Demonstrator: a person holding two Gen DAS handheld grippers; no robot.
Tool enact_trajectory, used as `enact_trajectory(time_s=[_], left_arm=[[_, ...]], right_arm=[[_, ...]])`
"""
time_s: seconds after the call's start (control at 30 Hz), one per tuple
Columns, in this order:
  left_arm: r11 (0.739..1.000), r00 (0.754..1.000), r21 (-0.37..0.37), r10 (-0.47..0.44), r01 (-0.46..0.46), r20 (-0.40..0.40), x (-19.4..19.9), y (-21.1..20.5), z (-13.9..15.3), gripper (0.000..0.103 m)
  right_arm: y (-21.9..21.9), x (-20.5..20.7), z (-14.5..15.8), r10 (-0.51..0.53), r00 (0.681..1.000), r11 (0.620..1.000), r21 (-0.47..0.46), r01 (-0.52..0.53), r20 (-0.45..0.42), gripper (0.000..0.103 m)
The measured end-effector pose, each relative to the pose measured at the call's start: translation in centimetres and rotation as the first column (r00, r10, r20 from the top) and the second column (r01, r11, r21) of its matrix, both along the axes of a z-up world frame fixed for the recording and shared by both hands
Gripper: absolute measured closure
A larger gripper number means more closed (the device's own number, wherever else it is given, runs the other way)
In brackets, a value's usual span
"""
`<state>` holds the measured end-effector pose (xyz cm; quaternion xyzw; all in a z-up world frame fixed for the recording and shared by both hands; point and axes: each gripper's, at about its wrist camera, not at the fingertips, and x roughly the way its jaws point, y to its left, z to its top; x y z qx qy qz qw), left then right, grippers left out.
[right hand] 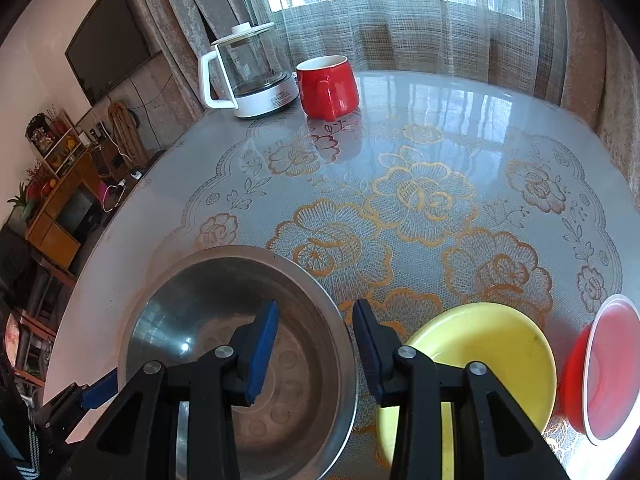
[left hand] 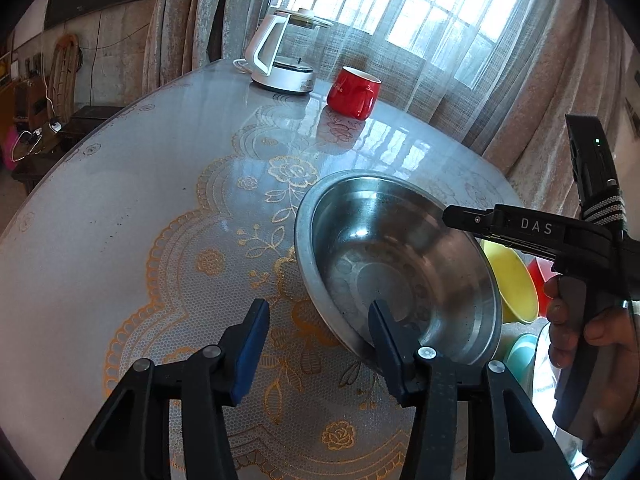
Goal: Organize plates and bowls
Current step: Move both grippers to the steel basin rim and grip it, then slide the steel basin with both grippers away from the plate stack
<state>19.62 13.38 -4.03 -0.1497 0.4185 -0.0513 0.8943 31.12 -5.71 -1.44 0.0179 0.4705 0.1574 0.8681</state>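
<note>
1. Two grippers are on one steel bowl (left hand: 400,264), which sits on the table (left hand: 120,240) near its front edge, on the gold lace-pattern cover.
2. Left gripper (left hand: 320,338): jaws apart. They straddle the bowl's near-left rim, with one blue-padded finger (left hand: 382,336) inside the bowl and the other finger outside over the table. We see neither pad pressing on the rim.
3. Right gripper (right hand: 316,340): jaws apart. They straddle the opposite rim, with one finger (right hand: 264,344) over the bowl's inside and the other outside, between the steel bowl and the yellow bowl (right hand: 480,344). We see a clear gap on both sides of the rim, so no clamp.
4. From the left wrist view, we see the person's hand (left hand: 580,332) wrapped around the right gripper's handle, its tip reaching over the bowl's far-right rim.
5. Other dishes lie to the right of the steel bowl:
   - The yellow bowl is just beside it.
   - A red bowl (right hand: 572,380) is next out, with a clear dish or lid (right hand: 608,368) against it; we cannot tell which.
   - A turquoise bowl (left hand: 520,350) is near the table edge, partly hidden.
6. At the far side of the table, a red mug (right hand: 328,88) stands upright just beside a glass kettle (right hand: 248,72) on a white base, well apart from the bowls.
</note>
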Motion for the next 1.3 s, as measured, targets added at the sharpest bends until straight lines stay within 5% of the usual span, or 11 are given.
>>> enact_trajectory(time_s=[0.47, 0.93, 1.3], left_arm=[[0.998, 0.998, 0.052, -0.048, 0.046, 0.047, -1.8, -0.9, 0.5, 0.061], [0.993, 0.994, 0.115, -0.042, 0.030, 0.099, -9.1, 1.0, 1.8, 0.061], [0.995, 0.997, 0.102, -0.024, 0.017, 0.068, -13.6, 2.1, 1.0, 0.060]], right_arm=[[1.2, -1.4, -1.2, 0.085, 0.996, 0.996, -0.019, -0.086, -0.036, 0.064], [3.0, -9.5, -0.9, 0.205, 0.977, 0.979, 0.031, -0.204, -0.051, 0.064], [3.6, -13.6, -1.9, 0.253, 0.966, 0.967, 0.062, -0.249, -0.060, 0.064]])
